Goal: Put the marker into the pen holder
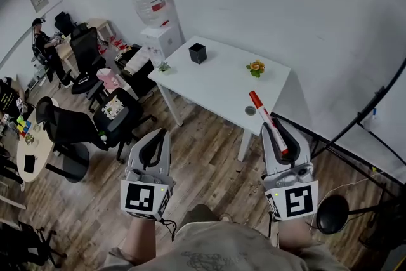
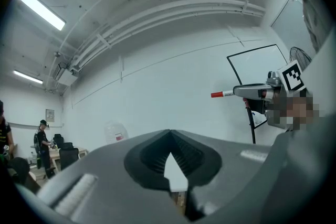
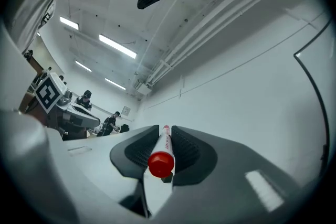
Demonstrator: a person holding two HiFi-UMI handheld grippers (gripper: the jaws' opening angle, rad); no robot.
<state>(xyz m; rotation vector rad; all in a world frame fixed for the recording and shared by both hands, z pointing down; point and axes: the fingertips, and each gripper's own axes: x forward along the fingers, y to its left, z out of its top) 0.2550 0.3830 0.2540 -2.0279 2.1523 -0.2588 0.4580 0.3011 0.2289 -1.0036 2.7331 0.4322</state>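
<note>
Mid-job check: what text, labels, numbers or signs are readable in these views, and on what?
Nothing is readable.
Marker, held in the right gripper: barrel print, too blurred.
Water jug: red label, too small.
Wall sign: too small.
Gripper cubes: square patterns only, no letters.

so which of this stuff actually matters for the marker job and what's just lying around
For the job: marker, gripped in the right gripper; black pen holder on the white table.
Just lying about: yellow flowers, small round object, water dispenser, office chairs. Left gripper shut, empty.
</note>
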